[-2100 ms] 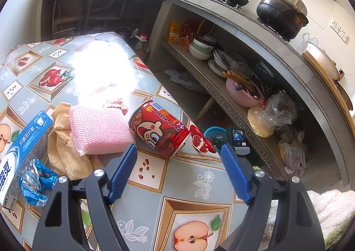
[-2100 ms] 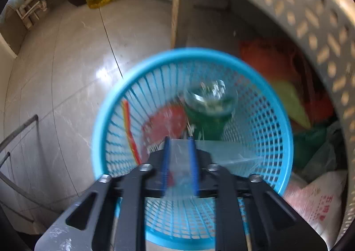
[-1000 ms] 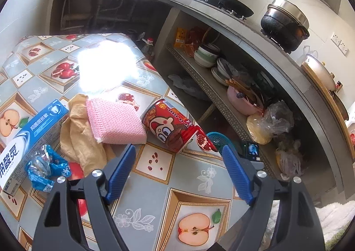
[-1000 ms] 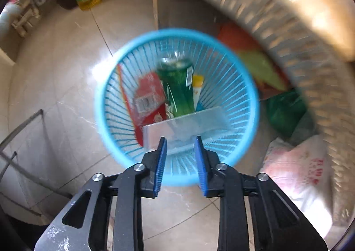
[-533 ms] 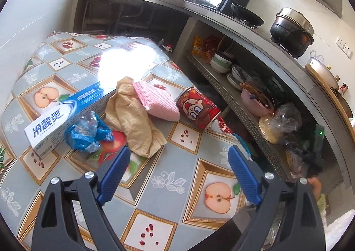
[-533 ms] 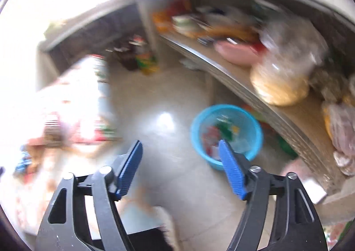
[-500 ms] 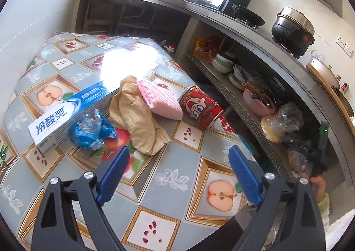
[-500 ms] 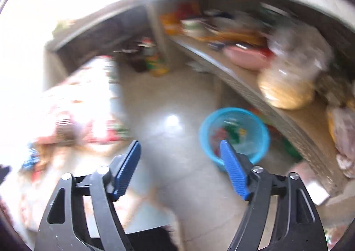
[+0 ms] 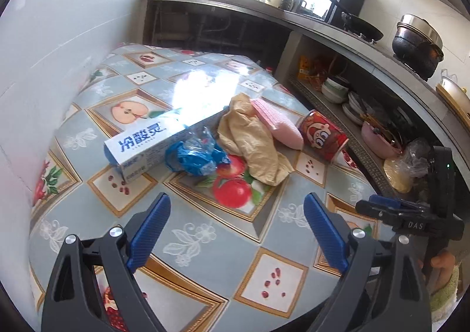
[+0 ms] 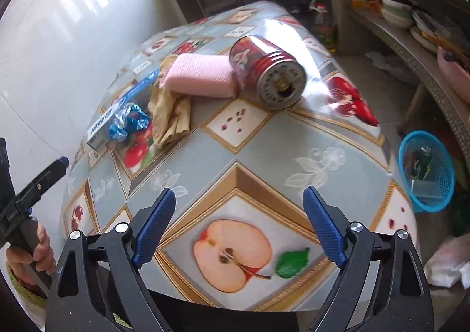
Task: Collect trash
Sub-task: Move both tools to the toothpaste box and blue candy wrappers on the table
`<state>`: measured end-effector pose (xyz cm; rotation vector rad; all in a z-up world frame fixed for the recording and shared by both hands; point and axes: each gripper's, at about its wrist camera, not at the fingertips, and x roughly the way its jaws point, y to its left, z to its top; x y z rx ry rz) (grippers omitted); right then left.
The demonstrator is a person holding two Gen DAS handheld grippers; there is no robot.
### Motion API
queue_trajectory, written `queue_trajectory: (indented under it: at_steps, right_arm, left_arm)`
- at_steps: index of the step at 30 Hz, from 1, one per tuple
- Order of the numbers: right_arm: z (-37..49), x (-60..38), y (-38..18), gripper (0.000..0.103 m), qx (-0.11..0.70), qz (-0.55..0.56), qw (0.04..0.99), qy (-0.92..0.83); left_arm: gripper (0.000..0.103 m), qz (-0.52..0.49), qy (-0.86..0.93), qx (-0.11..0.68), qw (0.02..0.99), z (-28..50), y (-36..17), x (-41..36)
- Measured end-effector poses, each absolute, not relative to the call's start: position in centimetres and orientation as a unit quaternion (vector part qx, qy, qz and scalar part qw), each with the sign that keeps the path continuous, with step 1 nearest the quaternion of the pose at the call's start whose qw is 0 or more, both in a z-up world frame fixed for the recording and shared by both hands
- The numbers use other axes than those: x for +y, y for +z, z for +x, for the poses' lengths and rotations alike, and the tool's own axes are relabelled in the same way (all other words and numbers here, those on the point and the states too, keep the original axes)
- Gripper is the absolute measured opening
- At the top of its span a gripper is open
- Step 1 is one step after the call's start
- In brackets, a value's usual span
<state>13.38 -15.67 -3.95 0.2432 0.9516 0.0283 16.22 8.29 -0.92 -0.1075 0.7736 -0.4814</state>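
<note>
Right wrist view: basket point(image 10: 440, 155) contents blurred.

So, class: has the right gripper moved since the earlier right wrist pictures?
Yes. The right gripper has come up and away from the blue basket, now beside the table; its fingers are opening, nothing between them.

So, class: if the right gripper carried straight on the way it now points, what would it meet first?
Most likely the bare tablecloth. The right gripper, jaws opening with nothing between them, points down at the apple print. The red can lies farther along the table; depth is uncertain.
</note>
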Motion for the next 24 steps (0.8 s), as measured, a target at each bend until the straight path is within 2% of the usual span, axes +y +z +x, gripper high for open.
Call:
queue_trajectory:
  at_steps: [5,9,12,16,21,24]
  right_arm:
    - [14.8,-13.2,-3.1,0.085,0.447,0.092,0.889,0.047]
    - [16.5,-10.3,-0.5,0.085,0.408,0.058,0.904,0.115]
    - [19.4,-7.4,0.0,0.085,0.401,0.026,0.9,0.17]
    - [23.6,-3.1,-0.7,0.085,0.419,-0.021,0.881,0.22]
    - [27.4,0.7,-3.3,0.083,0.448,-0.065,0.858,0.243]
    - [28.7,1.8,-4.9,0.075,0.463,-0.084,0.849,0.239]
  left_arm:
    - [0.09,-0.058,-0.212,0.355,0.909,18.2,0.2,10.0]
    - [0.09,-0.059,-0.187,0.345,0.918,20.7,1.3,11.1]
    - [0.084,-0.064,-0.161,0.356,0.918,23.3,1.7,12.1]
    - [0.077,-0.082,-0.152,0.359,0.917,25.3,2.0,13.3]
    - [0.076,-0.076,-0.157,0.384,0.907,28.7,1.1,13.2]
    - [0.076,-0.059,-0.169,0.413,0.893,30.9,0.1,12.4]
